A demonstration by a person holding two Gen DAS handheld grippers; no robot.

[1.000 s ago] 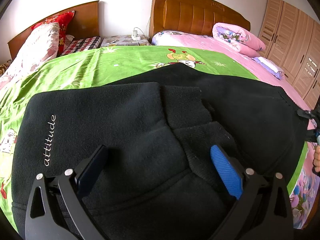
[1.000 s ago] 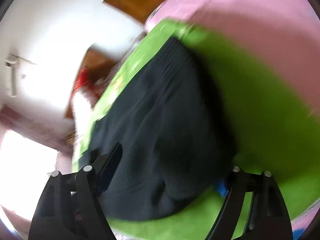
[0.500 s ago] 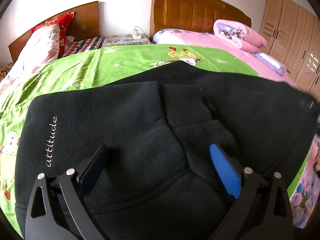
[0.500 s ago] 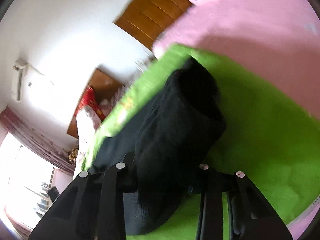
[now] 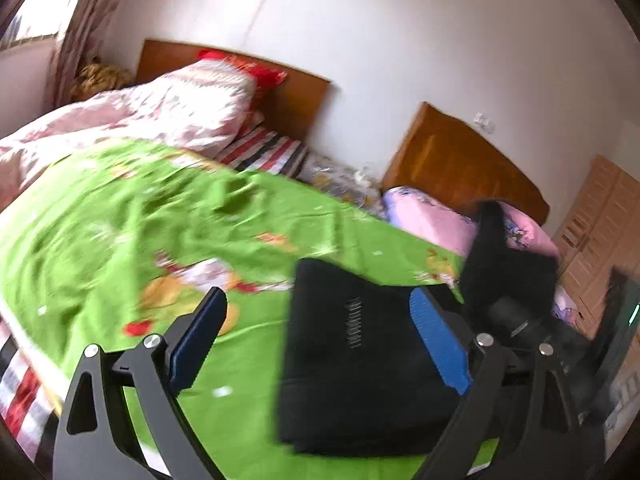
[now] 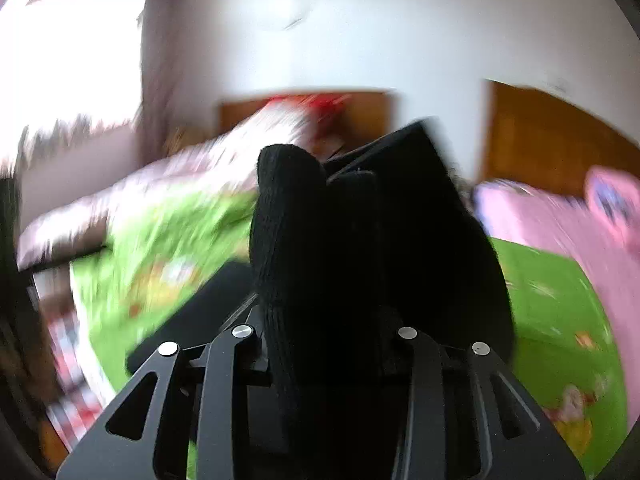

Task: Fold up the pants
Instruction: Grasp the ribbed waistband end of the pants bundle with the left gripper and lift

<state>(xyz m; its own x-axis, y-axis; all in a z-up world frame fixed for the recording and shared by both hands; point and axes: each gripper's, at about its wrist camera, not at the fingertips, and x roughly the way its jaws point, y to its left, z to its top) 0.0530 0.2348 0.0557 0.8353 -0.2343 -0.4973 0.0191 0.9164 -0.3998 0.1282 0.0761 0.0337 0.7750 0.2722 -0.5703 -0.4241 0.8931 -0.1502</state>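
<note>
The black pants (image 5: 360, 360) lie folded on the green sheet (image 5: 120, 240), with small white lettering on top. My left gripper (image 5: 318, 304) hovers open above the bed's near side, and nothing sits between its blue pads (image 5: 436, 344). At the right of the left wrist view, the right gripper (image 5: 520, 328) holds one end of the pants (image 5: 500, 264) up off the bed. In the right wrist view, bunched black fabric (image 6: 312, 240) fills the space between the right gripper's (image 6: 328, 320) fingers and hides its pads. That view is blurred.
A pink-and-white quilt (image 5: 160, 112) and a red pillow (image 5: 248, 68) lie at the far left by a wooden headboard (image 5: 296, 100). A second headboard (image 5: 460, 160), pink bedding (image 5: 432, 220) and a wooden wardrobe (image 5: 600, 220) are on the right.
The right gripper shut on the pants' end, rolled, and lifted it up over the rest. The left gripper drew back off the pants, swung left and rolled, still open.
</note>
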